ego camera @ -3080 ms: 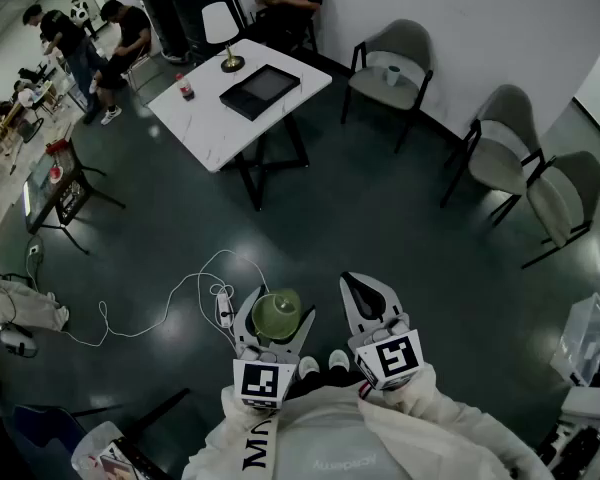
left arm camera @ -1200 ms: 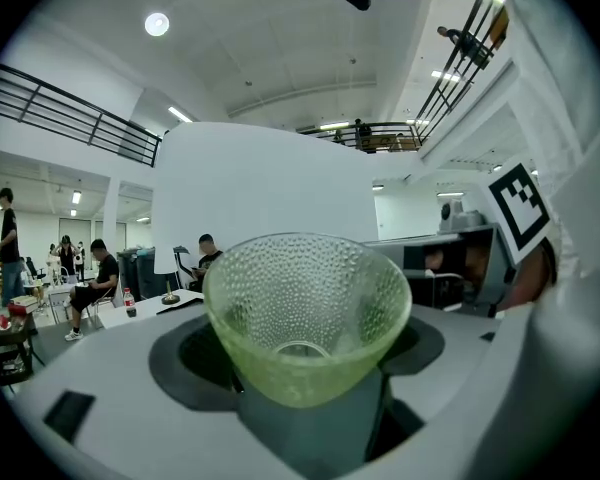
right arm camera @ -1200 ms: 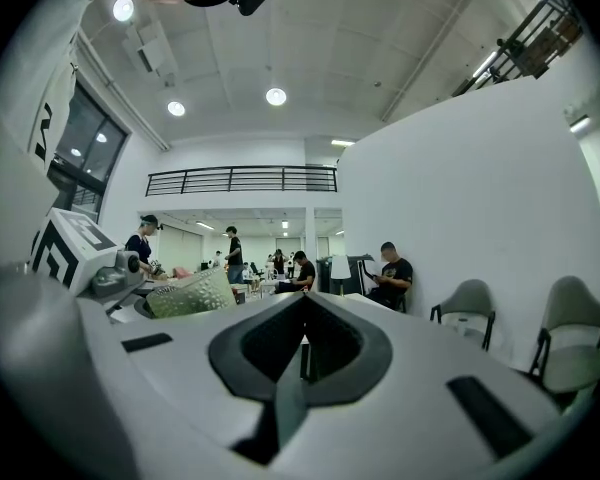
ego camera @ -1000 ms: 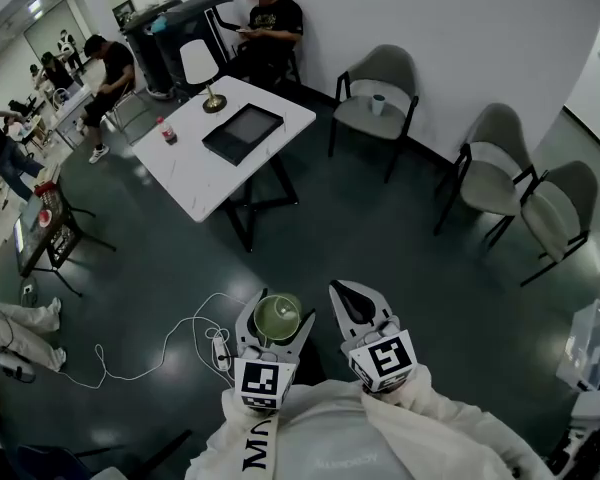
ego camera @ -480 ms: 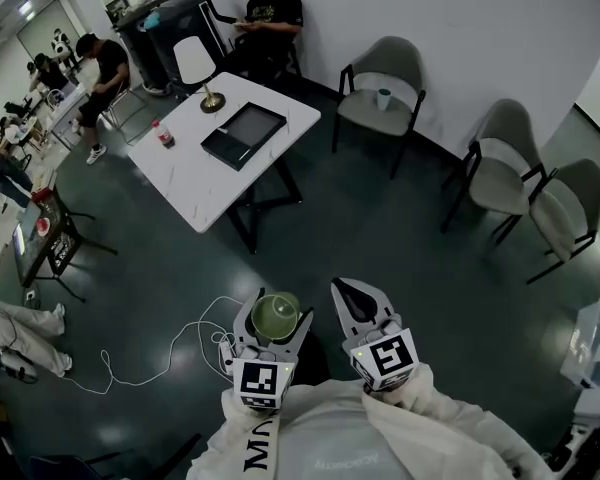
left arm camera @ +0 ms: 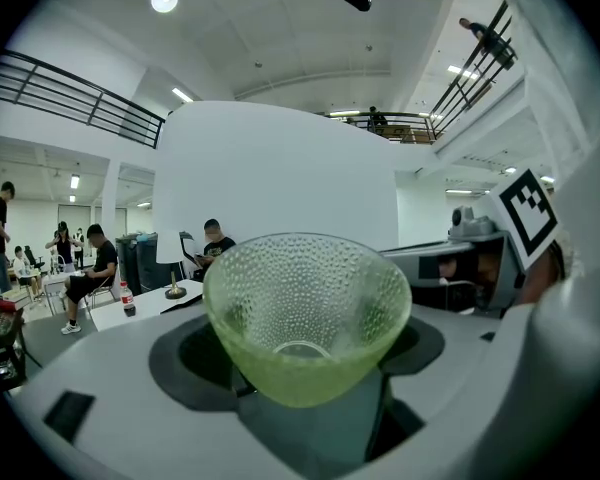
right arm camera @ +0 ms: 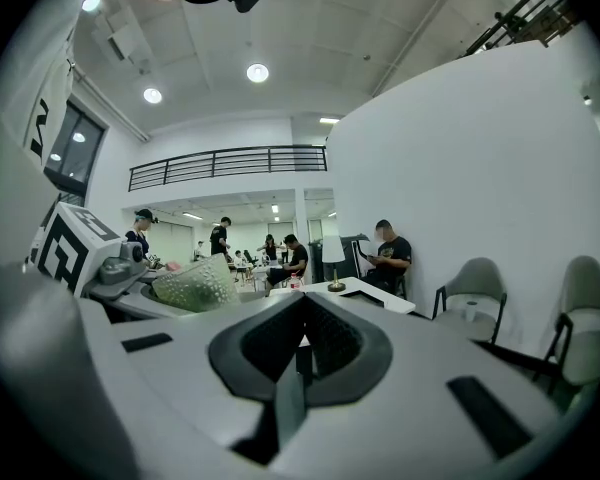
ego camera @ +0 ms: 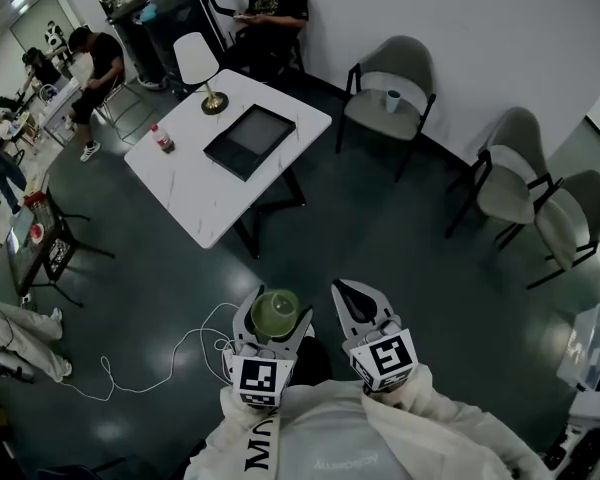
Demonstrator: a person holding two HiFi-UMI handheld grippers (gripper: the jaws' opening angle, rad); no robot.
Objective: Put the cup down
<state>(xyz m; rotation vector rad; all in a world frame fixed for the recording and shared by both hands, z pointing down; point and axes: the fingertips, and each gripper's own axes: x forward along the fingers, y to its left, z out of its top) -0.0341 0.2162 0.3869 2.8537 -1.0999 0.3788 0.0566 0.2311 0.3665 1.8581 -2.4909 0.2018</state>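
A green dimpled glass cup [ego camera: 276,314] sits upright between the jaws of my left gripper [ego camera: 273,330], which is shut on it; in the left gripper view the cup [left arm camera: 305,313] fills the middle. My right gripper [ego camera: 353,302] is held beside it at the same height, shut with nothing between its jaws [right arm camera: 302,348]. From the right gripper view the cup [right arm camera: 193,286] shows at the left. Both grippers hang over the dark floor, close to the person's body. The white table [ego camera: 205,193] stands well ahead and to the left.
The table carries a black tray [ego camera: 250,140], a lamp [ego camera: 202,68] and a bottle [ego camera: 163,138]. Grey chairs [ego camera: 390,98] line the right wall, one with a paper cup [ego camera: 393,100]. A white cable [ego camera: 175,353] lies on the floor at left. People sit at the back.
The view has shifted: the table now appears a little lower and nearer in the head view. Both grippers keep their pose, the left still holding the cup.
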